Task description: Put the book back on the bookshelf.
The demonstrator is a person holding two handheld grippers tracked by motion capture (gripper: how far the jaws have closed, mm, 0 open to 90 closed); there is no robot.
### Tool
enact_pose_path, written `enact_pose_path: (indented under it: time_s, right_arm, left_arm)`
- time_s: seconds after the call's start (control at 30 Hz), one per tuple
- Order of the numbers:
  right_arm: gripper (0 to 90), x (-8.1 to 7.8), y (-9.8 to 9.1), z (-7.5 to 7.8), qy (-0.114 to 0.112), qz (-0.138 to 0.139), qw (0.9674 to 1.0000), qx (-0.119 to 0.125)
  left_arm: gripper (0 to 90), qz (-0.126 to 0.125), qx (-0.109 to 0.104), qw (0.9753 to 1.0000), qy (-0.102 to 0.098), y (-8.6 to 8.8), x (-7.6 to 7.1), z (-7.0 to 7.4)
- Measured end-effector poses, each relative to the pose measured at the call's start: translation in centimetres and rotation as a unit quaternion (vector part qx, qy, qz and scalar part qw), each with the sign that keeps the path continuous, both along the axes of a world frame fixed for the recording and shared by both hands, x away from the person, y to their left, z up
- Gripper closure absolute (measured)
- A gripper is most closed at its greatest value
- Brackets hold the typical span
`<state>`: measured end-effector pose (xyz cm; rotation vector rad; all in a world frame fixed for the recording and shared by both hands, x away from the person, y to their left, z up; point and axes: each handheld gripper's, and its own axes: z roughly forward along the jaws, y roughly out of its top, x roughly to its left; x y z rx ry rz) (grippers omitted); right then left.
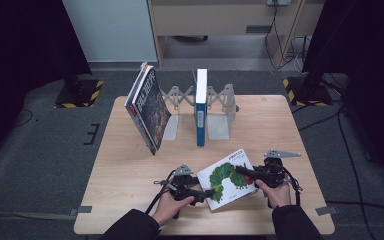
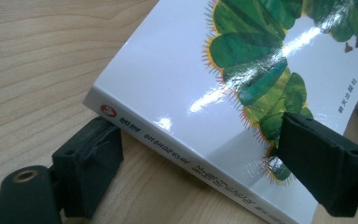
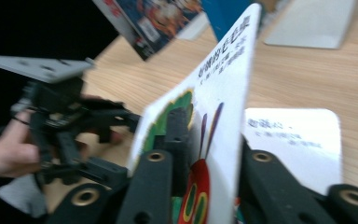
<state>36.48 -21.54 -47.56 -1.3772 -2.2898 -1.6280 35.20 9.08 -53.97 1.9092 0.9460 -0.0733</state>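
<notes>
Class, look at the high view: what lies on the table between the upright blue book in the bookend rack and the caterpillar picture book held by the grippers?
Nothing: the high view shows bare wooden table between the blue book and the caterpillar picture book.

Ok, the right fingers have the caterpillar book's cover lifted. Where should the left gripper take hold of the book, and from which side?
Probably the spine edge, coming in level from the book's left. The caterpillar book lies nearly flat on the table, its spine facing the left gripper, whose open fingers already straddle that edge, one above the cover and one below. The right gripper pinches the opposite cover edge.
</notes>
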Motion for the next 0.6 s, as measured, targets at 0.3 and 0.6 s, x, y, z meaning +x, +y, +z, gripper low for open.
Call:
enact_pose_path:
  time_s: [0.3, 0.6]
  right_arm:
    - [54.8, 0.1, 0.8, -1.0, -0.013, -0.017, 0.9955, -0.092]
    - [41.7, 0.0, 1.1, -1.0, -0.036, -0.036, 0.9912, -0.122]
  left_arm:
    - [18.4, 0.009, 0.008, 0.9999, -0.006, 0.1, 0.0, 0.0]
    - [23.1, 0.02, 0.006, 0.9998, -0.003, 0.2, 0.2, 0.0]
